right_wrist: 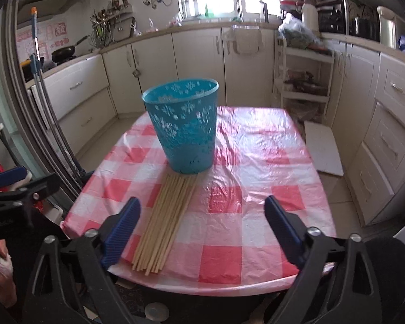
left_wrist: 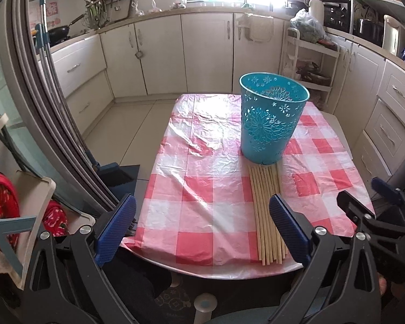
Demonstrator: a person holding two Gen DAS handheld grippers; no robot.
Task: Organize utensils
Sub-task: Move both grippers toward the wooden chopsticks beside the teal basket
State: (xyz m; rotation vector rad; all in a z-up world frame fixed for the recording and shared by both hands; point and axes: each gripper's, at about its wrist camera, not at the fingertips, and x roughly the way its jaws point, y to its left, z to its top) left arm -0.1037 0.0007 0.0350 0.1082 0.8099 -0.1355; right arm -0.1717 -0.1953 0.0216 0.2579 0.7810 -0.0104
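A bundle of several wooden chopsticks (left_wrist: pixel 266 216) lies flat on the red-and-white checked tablecloth (left_wrist: pixel 202 189), running from the table's near edge to the foot of an upright teal perforated basket (left_wrist: pixel 271 120). My left gripper (left_wrist: pixel 202 205) is open and empty, above the near table edge, its right finger over the chopsticks. In the right wrist view the chopsticks (right_wrist: pixel 166 221) and the basket (right_wrist: pixel 183 127) show too. My right gripper (right_wrist: pixel 202 208) is open and empty, the chopsticks just inside its left finger. The right gripper also shows in the left wrist view (left_wrist: pixel 378 216).
Kitchen cabinets (left_wrist: pixel 162 54) line the far and right walls. A white shelf rack (left_wrist: pixel 307 62) stands behind the table. A white board (right_wrist: pixel 324 148) lies on the floor to the right. A sliding door frame (left_wrist: pixel 40 108) is at left.
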